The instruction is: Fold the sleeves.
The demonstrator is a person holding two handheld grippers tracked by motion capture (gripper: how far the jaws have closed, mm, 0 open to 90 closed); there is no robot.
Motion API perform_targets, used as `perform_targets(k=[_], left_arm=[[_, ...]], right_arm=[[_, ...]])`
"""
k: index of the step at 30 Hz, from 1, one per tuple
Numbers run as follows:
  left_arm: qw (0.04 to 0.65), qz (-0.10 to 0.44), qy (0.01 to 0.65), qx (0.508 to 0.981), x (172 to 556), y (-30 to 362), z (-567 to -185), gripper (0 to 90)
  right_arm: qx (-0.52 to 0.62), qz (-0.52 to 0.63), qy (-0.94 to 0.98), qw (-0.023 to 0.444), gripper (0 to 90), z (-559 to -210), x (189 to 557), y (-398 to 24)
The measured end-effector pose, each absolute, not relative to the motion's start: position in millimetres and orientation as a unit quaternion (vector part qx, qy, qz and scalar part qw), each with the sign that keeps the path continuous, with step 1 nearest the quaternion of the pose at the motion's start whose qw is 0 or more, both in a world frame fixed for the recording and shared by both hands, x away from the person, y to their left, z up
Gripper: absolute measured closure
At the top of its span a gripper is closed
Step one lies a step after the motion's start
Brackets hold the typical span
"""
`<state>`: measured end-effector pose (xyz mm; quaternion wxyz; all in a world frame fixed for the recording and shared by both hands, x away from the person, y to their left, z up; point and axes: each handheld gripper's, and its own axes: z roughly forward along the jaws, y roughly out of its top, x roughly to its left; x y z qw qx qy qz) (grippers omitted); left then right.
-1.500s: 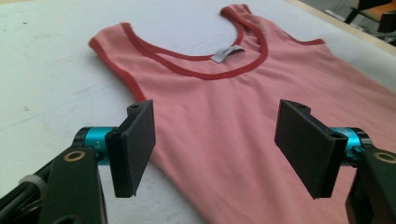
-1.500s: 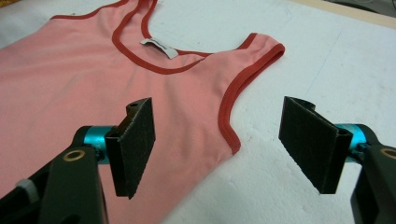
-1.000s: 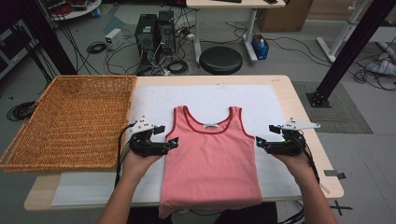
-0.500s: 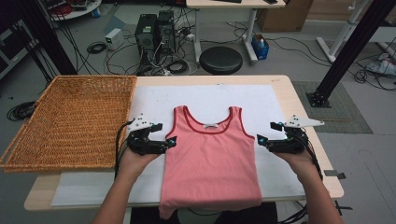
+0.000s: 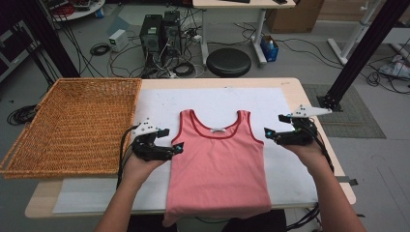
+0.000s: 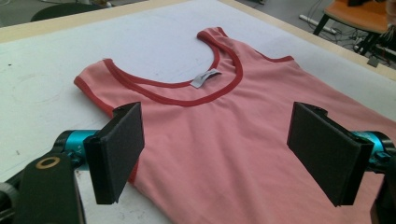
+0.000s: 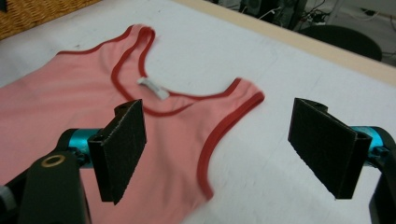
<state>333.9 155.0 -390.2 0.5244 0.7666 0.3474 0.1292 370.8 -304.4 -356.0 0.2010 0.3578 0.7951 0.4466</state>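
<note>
The pink sleeveless top with dark red trim (image 5: 220, 164) lies flat on the white-covered desk (image 5: 159, 104), between the left gripper (image 5: 180, 146) and right gripper (image 5: 265, 134). Both grippers are wide open, holding nothing.

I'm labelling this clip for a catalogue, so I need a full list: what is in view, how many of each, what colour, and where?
pink sleeveless cotton top with red trim: one, pink, flat on the sheet at table centre, hem over the near edge.
white paper sheet: one, white, covering most of the table.
light wooden table: one, pale wood, centre.
woven wicker basket: one, tan, on the table's left end.
round black stool: one, black, on the floor beyond the table.
computer towers: two, dark, on the floor behind, among cables.
left tongs: one, black, open, at the top's left edge.
right tongs: one, black, open, at the top's right edge.
</note>
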Motion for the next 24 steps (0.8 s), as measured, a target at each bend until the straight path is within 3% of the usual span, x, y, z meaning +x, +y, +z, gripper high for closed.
perform_targets(k=[8, 24], left_arm=[[0.518, 0.123, 0.352, 0.769, 327, 154, -395, 18.9], [0.517, 0.136, 0.376, 0.757, 295, 171, -401, 18.9]], right_arm=[[0.352, 0.426, 0.808, 0.203, 18.6, -347, 419, -278], [0.370, 0.370, 0.832, 0.185, 18.6, -381, 486, -250]])
